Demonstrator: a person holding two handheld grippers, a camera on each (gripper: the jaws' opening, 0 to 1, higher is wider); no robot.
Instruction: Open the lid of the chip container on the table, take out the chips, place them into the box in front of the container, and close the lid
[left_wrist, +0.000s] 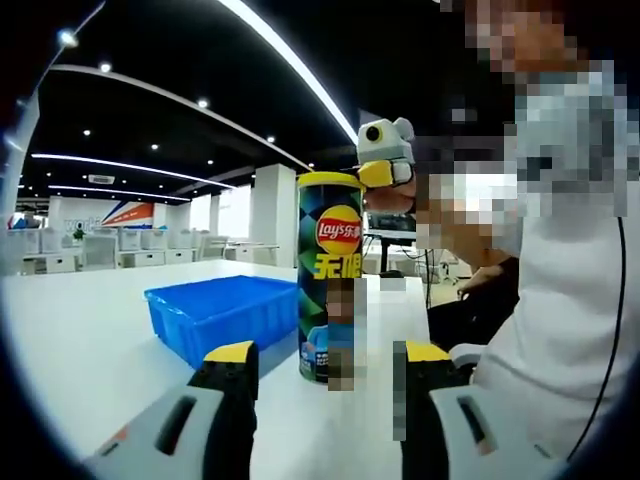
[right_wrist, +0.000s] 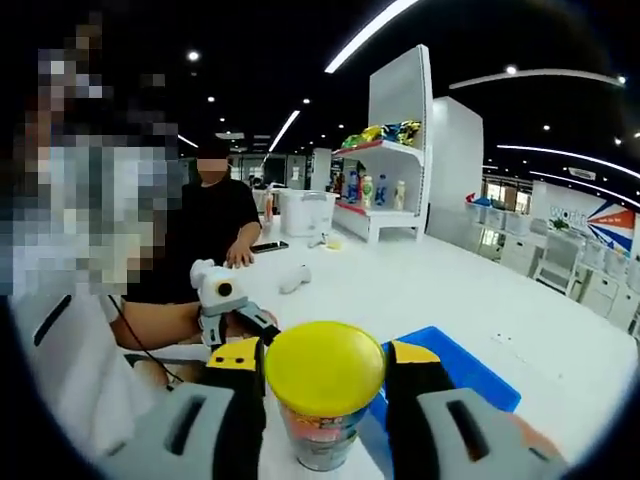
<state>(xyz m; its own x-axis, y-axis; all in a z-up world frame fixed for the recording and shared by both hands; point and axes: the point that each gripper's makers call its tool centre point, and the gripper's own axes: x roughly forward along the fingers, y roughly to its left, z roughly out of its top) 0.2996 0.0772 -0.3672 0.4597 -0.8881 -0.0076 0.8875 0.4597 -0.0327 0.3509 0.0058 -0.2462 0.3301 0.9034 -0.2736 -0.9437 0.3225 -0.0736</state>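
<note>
The Lay's chip can (left_wrist: 330, 275) stands upright on the white table (left_wrist: 90, 340), its yellow lid (right_wrist: 323, 368) on. My left gripper (left_wrist: 328, 355) is open low in front of the can, its jaws wide apart and clear of the can's foot. My right gripper (right_wrist: 325, 358) has a jaw pressed to each side of the lid. From the left gripper view, my right gripper (left_wrist: 385, 165) sits at the can's top right edge. The blue box (left_wrist: 215, 315) lies empty just left of the can. In the right gripper view, my left gripper (right_wrist: 238, 315) shows beyond the lid.
The person holding the grippers stands close behind the can, torso (left_wrist: 560, 300) filling the right side. Another person in black (right_wrist: 215, 225) leans on the far table. A white shelf unit (right_wrist: 390, 180) with goods stands behind. Small white items (right_wrist: 295, 280) lie on the table.
</note>
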